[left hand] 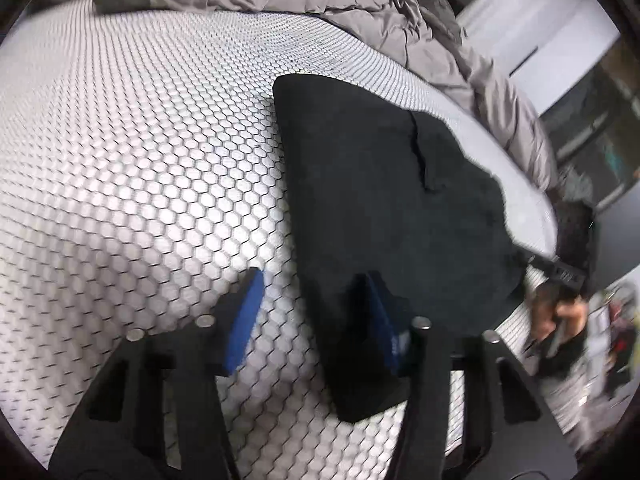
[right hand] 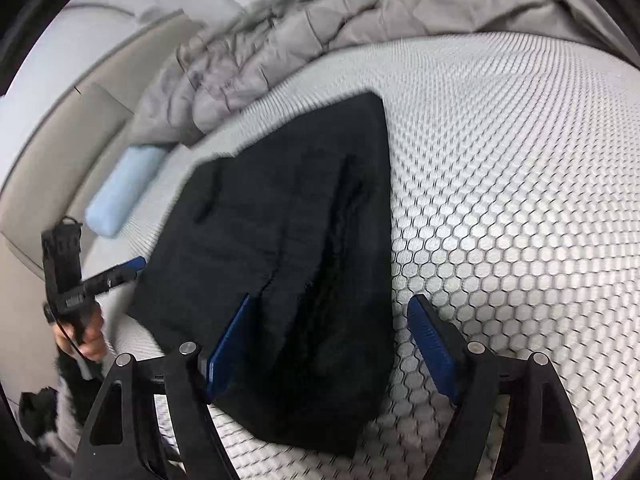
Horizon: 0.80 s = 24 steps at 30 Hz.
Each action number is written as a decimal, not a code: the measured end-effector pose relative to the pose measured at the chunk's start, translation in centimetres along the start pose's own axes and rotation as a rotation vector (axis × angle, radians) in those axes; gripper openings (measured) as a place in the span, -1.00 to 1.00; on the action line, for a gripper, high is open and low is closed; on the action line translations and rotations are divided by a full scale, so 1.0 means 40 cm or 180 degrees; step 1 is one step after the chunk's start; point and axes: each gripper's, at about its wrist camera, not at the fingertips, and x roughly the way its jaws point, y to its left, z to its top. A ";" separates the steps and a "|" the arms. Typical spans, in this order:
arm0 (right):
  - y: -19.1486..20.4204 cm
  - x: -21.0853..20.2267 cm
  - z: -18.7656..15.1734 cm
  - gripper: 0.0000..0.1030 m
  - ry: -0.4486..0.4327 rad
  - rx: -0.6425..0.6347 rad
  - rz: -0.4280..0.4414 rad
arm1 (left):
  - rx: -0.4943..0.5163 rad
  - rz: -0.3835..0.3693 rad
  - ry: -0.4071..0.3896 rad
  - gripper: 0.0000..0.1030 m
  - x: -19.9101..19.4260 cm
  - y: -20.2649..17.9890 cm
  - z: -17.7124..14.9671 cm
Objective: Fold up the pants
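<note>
Left gripper (left hand: 312,292): jaws apart, nothing clamped; one blue pad over bare mattress (left hand: 140,168), the other at the near corner of the pants (left hand: 384,200).
Right gripper (right hand: 332,320): jaws wide apart, astride the near edge of the pants, pads not pressing.
Pants: black, folded, flat on the mattress.
Grey quilt (right hand: 320,20): bunched beyond the pants.
Pale blue roll (right hand: 120,196): beside the pants, at the mattress edge.

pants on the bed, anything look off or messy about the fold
Mostly tidy. The black pants lie folded on the honeycomb mattress, but the left edge is stepped and uneven, and a crumpled grey duvet is bunched behind them.
</note>
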 end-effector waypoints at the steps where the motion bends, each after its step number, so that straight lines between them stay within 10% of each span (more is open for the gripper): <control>1: 0.003 0.005 0.003 0.54 -0.0022 -0.0032 0.0019 | -0.0054 -0.0140 0.0010 -0.54 0.003 0.001 0.007; 9: 0.056 -0.005 0.021 -0.26 -0.0310 -0.0118 -0.0030 | 0.0001 0.0120 -0.0042 -0.53 0.036 -0.039 0.088; 14: 0.058 0.013 0.019 0.11 -0.0135 -0.0153 -0.0387 | 0.0285 0.0724 -0.0327 -0.47 -0.016 -0.103 0.049; 18: 0.070 -0.062 -0.004 0.17 -0.0339 -0.0252 -0.0434 | 0.0649 0.1033 -0.0605 -0.02 -0.060 -0.204 -0.017; 24: 0.117 -0.050 -0.026 0.35 -0.0371 -0.0550 -0.0513 | 0.0985 0.0993 -0.0653 0.21 -0.045 -0.320 -0.084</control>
